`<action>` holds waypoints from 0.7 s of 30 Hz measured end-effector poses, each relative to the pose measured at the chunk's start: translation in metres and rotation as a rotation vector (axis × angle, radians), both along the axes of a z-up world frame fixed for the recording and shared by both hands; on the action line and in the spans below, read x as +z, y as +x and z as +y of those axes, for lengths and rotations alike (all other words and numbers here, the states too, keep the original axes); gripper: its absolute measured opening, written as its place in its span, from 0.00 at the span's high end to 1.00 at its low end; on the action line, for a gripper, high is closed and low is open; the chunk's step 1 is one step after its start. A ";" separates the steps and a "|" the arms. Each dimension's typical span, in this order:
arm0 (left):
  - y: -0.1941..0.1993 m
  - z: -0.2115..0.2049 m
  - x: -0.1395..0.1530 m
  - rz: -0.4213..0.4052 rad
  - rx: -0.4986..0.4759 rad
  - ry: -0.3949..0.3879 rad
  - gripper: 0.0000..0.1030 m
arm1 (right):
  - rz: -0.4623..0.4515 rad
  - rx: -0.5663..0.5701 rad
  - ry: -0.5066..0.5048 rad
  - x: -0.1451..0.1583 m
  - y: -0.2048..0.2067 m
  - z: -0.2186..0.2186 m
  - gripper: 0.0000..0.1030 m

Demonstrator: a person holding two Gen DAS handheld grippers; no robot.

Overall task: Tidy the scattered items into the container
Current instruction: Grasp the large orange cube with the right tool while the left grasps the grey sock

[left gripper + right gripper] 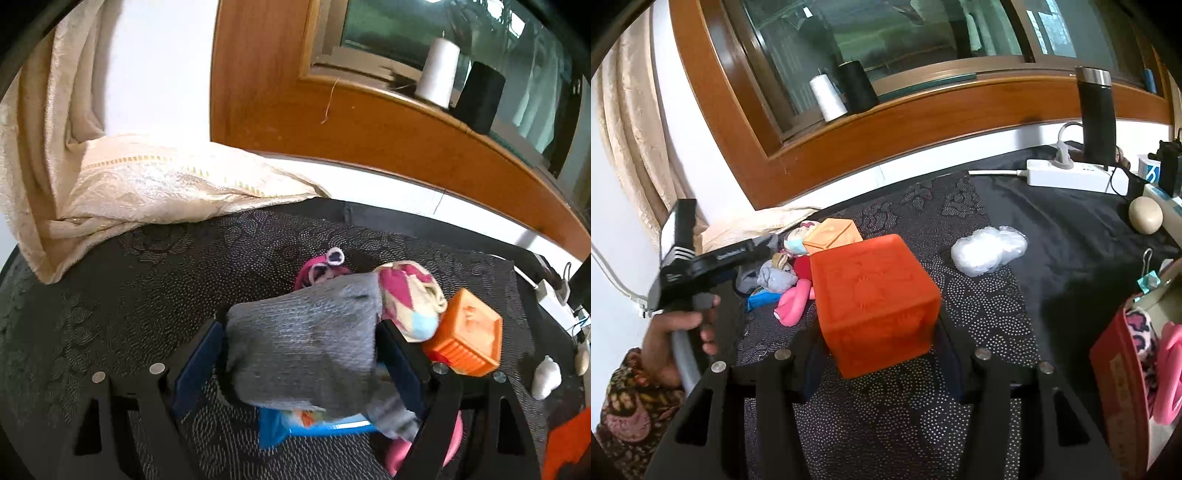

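My left gripper (301,341) is shut on a grey sock (303,343) and holds it above the dark tablecloth. Behind it lie a pink-and-white rolled sock (410,295), a pink item (317,271) and a light orange cube (467,334); a blue packet (295,424) lies below. My right gripper (879,334) is shut on a dark orange cube (875,302), lifted over the cloth. The pile of items (786,273) with the light orange cube (833,234) sits at the left, beside the left gripper (701,258). A red container (1123,373) with items inside stands at the right edge.
A crumpled clear plastic bag (988,249) lies mid-table. A power strip (1071,175), black flask (1097,114) and beige egg-shaped object (1145,215) stand at the back right. Thread spools (827,98) sit on the wooden window sill. A cream curtain (110,184) drapes onto the table at left.
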State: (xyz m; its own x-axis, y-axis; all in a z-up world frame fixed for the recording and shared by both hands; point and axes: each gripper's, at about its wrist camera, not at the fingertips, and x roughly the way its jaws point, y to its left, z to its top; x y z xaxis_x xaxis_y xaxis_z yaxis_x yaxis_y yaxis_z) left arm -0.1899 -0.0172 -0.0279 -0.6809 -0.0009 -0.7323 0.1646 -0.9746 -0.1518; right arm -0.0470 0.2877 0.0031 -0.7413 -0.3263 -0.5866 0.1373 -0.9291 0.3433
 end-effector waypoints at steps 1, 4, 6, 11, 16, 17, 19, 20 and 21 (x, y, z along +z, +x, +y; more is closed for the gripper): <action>-0.004 -0.001 -0.003 -0.005 0.004 -0.006 0.07 | 0.001 0.003 0.003 0.000 0.000 -0.001 0.45; -0.009 -0.006 -0.014 -0.016 -0.013 0.023 0.06 | 0.010 0.006 0.017 0.001 0.002 -0.004 0.45; -0.008 -0.009 -0.018 -0.009 -0.025 0.036 0.14 | 0.014 -0.001 0.017 0.001 0.002 -0.003 0.45; 0.005 -0.010 -0.008 0.016 -0.040 0.044 0.39 | 0.019 -0.028 0.014 0.001 0.002 0.003 0.45; 0.026 -0.013 0.009 0.060 -0.036 0.058 0.47 | 0.052 -0.037 0.010 0.006 0.006 0.005 0.45; 0.033 -0.015 0.014 0.074 -0.035 0.062 0.47 | 0.056 -0.039 0.006 0.006 0.006 0.006 0.45; 0.044 -0.017 0.024 0.098 -0.035 0.068 0.47 | 0.062 -0.045 -0.003 0.007 0.007 0.008 0.45; 0.051 -0.017 0.030 0.109 -0.039 0.070 0.47 | 0.065 -0.048 -0.009 0.008 0.007 0.009 0.45; 0.058 -0.015 0.036 0.120 -0.045 0.069 0.47 | 0.067 -0.051 -0.014 0.009 0.008 0.011 0.45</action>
